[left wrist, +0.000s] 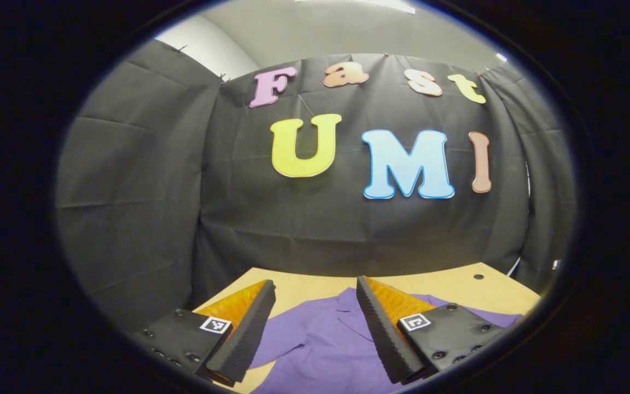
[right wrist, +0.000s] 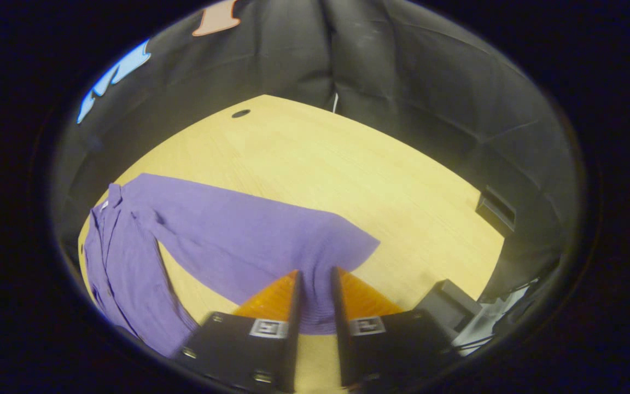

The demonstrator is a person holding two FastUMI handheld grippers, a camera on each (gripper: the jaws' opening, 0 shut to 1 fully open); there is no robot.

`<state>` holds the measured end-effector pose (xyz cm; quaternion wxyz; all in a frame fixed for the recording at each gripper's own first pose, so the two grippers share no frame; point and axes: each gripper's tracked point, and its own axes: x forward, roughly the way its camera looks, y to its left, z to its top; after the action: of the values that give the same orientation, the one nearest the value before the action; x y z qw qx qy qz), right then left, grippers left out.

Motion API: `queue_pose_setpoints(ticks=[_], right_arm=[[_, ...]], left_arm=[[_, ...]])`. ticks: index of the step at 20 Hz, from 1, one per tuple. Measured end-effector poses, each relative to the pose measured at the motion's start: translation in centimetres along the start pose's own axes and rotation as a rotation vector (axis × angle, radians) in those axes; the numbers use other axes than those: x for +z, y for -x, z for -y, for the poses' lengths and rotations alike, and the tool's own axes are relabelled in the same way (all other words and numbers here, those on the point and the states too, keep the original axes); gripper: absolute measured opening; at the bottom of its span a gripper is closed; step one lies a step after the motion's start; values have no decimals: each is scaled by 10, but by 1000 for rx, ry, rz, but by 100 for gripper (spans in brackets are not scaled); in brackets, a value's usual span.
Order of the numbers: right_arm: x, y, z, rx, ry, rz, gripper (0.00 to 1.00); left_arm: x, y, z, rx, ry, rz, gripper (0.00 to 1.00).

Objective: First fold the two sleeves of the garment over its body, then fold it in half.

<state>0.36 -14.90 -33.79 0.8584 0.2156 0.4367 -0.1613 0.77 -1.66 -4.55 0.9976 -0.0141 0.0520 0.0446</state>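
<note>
Shirt lies flat on table; left tool wide, right tool narrow astride sleeve.

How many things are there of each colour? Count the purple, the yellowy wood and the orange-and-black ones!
Purple: 1, the shirt
Yellow wood: 1, the table
Orange-and-black: 2, the left gripper and the right gripper
Total: 4

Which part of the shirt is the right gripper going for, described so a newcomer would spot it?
Start from the light wooden table. A purple shirt lies on it, one long sleeve stretched away from the body. The target is that sleeve's wide cuff end, between the right gripper fingers; unlike the buttoned body, it is plain cloth ending in a curved hem.
</note>
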Motion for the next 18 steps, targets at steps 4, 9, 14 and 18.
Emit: queue_pose_setpoints(ticks=[4,9,14,18], right_arm=[[8,1,0,60,-45,8,8],[7,6,-8,138,-79,27,4],[34,36,-35,260,-143,86,4],[68,61,-70,373,-163,145,4]], left_arm=[[-1,3,-10,16,5,2,96],[1,7,-13,27,-6,10,96],[2,7,-12,27,-7,17,96],[-1,7,-17,30,6,13,96]])
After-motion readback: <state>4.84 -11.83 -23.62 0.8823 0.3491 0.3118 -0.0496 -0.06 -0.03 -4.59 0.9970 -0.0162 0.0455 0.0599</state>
